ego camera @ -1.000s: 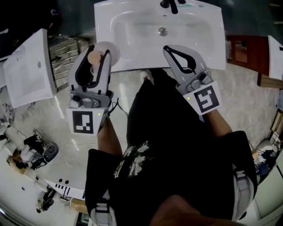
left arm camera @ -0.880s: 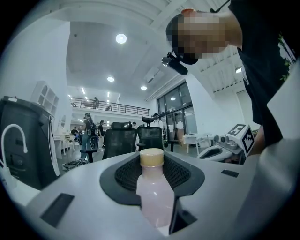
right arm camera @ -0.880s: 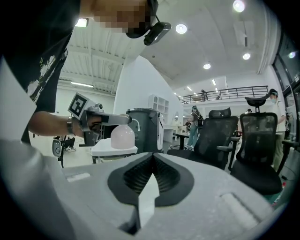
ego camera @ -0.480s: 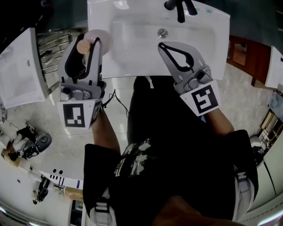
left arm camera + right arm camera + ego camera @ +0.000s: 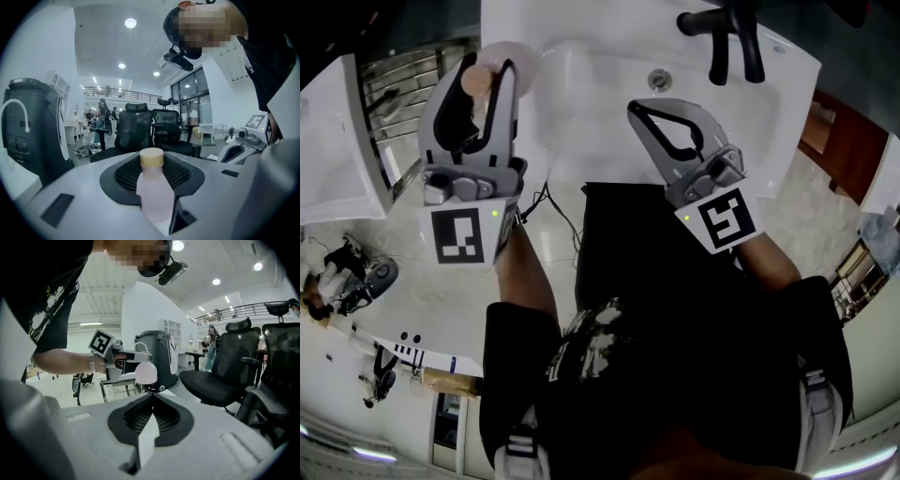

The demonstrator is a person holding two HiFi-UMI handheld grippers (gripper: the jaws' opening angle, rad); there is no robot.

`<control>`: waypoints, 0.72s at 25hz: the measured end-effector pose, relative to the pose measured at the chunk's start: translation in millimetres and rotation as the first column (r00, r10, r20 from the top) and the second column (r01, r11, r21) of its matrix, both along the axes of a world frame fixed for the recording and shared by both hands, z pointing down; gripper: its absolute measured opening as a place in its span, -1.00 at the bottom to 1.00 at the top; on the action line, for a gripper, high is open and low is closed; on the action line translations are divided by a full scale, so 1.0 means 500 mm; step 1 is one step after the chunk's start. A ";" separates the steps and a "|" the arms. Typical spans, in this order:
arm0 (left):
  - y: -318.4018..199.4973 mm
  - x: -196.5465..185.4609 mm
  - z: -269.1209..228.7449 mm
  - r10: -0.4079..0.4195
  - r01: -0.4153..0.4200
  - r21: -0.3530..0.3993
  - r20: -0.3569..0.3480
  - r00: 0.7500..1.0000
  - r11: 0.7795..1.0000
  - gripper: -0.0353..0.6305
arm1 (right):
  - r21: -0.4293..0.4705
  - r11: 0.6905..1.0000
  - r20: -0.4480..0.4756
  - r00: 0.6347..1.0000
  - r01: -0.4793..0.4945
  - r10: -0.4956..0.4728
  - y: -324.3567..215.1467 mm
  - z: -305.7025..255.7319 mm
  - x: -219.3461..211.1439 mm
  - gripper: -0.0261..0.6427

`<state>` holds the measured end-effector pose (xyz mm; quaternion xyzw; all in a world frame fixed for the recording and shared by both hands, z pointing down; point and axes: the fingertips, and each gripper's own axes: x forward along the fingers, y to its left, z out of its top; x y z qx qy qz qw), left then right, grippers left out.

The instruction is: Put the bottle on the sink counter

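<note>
Bottle (image 5: pixel 154 192), pink content, tan cap up: grasped at body by left gripper (image 5: pixel 487 67), jaws part-open around it. Held over left edge of sink counter (image 5: pixel 581 164); contact with counter not discernible. Step judged: carry to placement. Next: lower onto flat rim clear of basin, seat base level, release. Right gripper (image 5: pixel 151 399) clenched, empty, over front edge.

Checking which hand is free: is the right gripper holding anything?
No, the right gripper has its jaws together with nothing between them.
</note>
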<state>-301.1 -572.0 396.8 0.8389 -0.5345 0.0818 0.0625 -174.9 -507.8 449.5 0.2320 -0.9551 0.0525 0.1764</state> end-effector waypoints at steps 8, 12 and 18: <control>-0.062 -0.024 0.092 -0.009 0.009 -0.040 -0.001 1.000 0.999 -0.44 | -0.022 0.999 0.004 0.999 0.038 -0.038 -0.039 0.082 -0.057 -0.94; -0.098 -0.034 0.122 -0.049 0.050 -0.052 0.010 0.999 0.997 -0.44 | -0.063 0.998 0.014 1.000 -0.014 0.015 -0.063 0.098 -0.053 -0.94; -0.103 -0.038 0.159 -0.084 0.083 -0.071 -0.016 0.996 0.994 -0.44 | -0.096 0.995 0.010 1.000 0.002 -0.001 -0.029 0.117 -0.042 -0.94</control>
